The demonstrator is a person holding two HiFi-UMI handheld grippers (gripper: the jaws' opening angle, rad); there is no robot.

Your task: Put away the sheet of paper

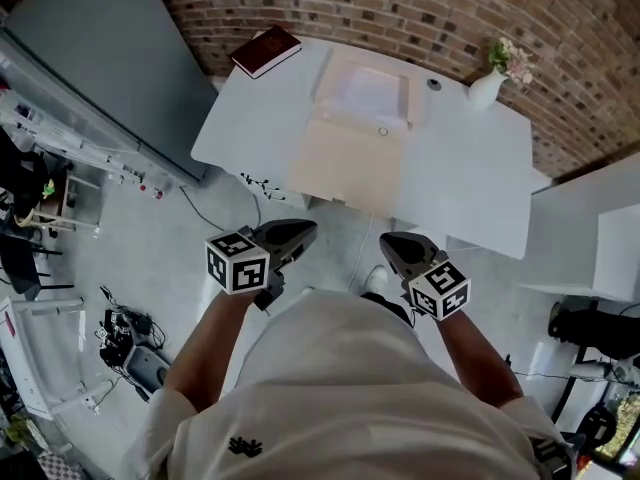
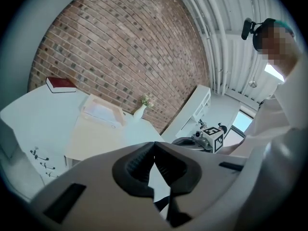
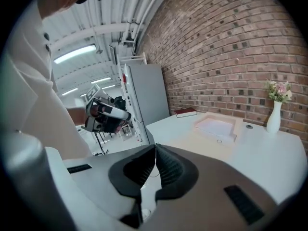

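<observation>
Table [image 1: 470, 178]: 1, white, set against a brick wall. Both grippers are held short of its near edge.
Book [image 1: 265, 50]: 1, dark red, shut. It is laid flat at the table's far-L corner, well apart from the other items.
L gripper [image 1: 305, 230]: 1, held over the floor and pointed toward the table. In the L gripper view [image 2: 154, 150] the jaws are seen pressed together, w/ nothing betw. them.
Marker cubes: 2, one per gripper. The L cube [image 1: 237, 260] and R cube [image 1: 440, 290] are both seen near the person's wrists.
Tray [image 1: 404, 93]: 1, beige, shallow. It is placed at the far middle of the table, R of the book.
Paper [image 1: 362, 93]: white, laid flat inside the tray. The no. of sheets can't be told.
Flap [image 1: 345, 173]: 1, beige, flat. It is spread from the tray's near side to the table's near edge.
Ring [image 1: 382, 131]: 1, small, seen where tray & flap meet.
R gripper [image 1: 388, 242]: 1, held over the floor beside the L one. In the R gripper view [image 3: 155, 150] the jaws are seen closed tight & empty.
Round knob [image 1: 433, 84]: 1, small, dark. It is set on the table betw. tray & vase.
Vase [image 1: 485, 90]: 1, white, upright, at the far-R corner.
Flowers [image 1: 508, 58]: 1 small bunch, pink & white, held in the vase.
</observation>
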